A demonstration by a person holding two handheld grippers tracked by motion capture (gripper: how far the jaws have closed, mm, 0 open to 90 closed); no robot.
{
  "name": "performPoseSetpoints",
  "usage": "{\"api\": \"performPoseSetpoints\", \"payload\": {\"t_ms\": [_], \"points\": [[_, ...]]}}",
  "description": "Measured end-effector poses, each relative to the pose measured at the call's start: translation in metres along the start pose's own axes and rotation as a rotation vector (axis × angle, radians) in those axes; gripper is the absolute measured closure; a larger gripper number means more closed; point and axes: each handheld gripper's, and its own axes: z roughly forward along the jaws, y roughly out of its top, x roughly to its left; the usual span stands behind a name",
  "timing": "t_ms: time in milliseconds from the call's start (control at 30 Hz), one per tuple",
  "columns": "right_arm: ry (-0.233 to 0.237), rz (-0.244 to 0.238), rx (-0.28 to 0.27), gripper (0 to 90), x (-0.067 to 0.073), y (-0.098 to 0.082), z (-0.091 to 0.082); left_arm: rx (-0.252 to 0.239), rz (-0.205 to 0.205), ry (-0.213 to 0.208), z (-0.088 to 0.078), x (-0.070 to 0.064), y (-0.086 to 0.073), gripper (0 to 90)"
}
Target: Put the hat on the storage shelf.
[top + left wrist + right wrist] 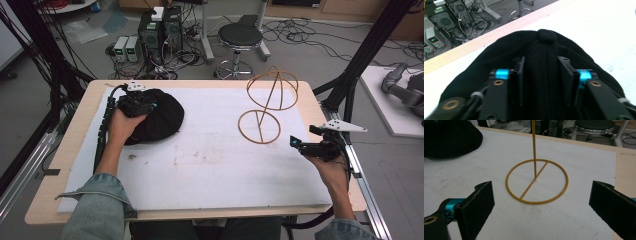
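A black knitted hat (162, 120) lies on the left part of the white mat (210, 165). My left gripper (142, 106) rests on top of it. In the left gripper view the jaws of my left gripper (541, 62) pinch a raised fold of the hat (506, 47) just below its top button (546, 36). A gold wire hat stand (267, 100) stands upright at the right, a ring base under a domed frame. My right gripper (296, 143) hovers beside it near the table's right edge. In the right gripper view my right gripper (541, 188) is wide open in front of the stand (534, 152).
The mat covers a wooden table (75, 150) with bare wood along its edges. Behind the table a round stool (240, 37), computer boxes (160, 30) and loose cables sit on the floor. The black hat (449, 137) is at the upper left in the right gripper view.
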Motion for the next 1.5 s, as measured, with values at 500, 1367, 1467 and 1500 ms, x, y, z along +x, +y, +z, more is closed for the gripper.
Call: {"api": "performPoseSetpoints", "payload": {"t_ms": [500, 1367, 1467, 1500], "points": [[0.0, 0.005, -0.003, 5.7, -0.001, 0.0, -0.001, -0.037, 0.054, -0.022, -0.016, 0.0, 0.009, 80.9], [0.0, 0.008, -0.007, 5.7, -0.002, 0.0, -0.002, -0.221, 0.064, -0.119, -0.064, 0.001, 0.049, 81.0], [0.003, 0.006, -0.009, 5.7, -0.002, 0.0, -0.002, -0.238, 0.076, -0.131, -0.068, -0.001, 0.057, 81.0], [0.002, 0.006, -0.009, 5.7, -0.003, 0.0, -0.002, -0.242, 0.084, -0.134, -0.068, -0.001, 0.06, 81.0]]}}
